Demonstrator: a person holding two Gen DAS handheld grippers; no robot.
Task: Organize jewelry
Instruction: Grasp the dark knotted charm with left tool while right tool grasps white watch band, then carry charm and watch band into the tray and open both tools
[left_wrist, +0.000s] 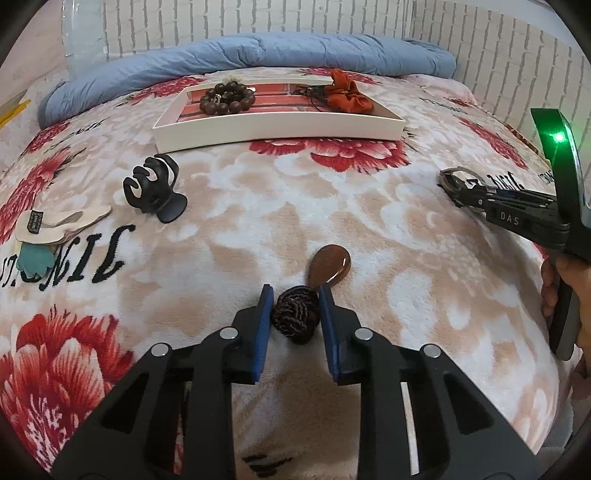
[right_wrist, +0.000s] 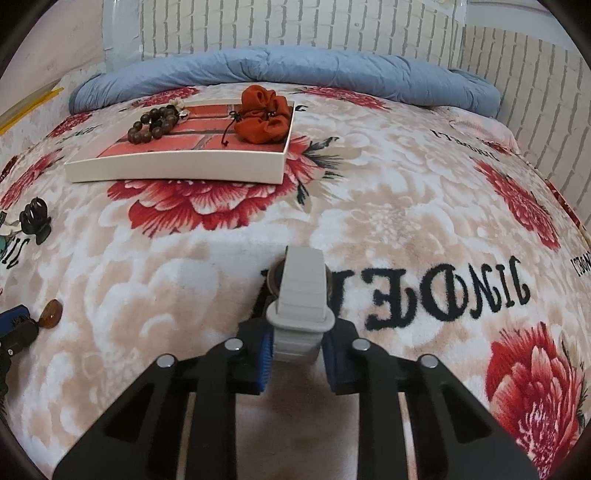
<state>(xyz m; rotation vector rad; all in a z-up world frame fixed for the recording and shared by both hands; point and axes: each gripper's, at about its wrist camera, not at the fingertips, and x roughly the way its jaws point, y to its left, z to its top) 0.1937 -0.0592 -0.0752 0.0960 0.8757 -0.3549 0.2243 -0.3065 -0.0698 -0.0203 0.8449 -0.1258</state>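
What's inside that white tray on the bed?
The white tray holds a brown bead bracelet at its left and an orange scrunchie with a dark cord at its right. Its brick-patterned floor shows between them; anything beneath the scrunchie is hidden.

Soft, even indoor light in both fisheye views, with heavy bending toward the rims.

The plush floral blanket (left_wrist: 295, 192) is evenly lit and sharp at the centre; shadows are faint, the clearest a soft one under the black plastic hair claw clip (left_wrist: 155, 188). A small glare spot sits on the glossy brown teardrop stone (left_wrist: 330, 267), and a green indicator light (left_wrist: 559, 137) glows brightly at the right edge. The white brick-pattern wall (right_wrist: 295, 26) curves strongly, and dark vignetting fills the frame corners, where detail softens.
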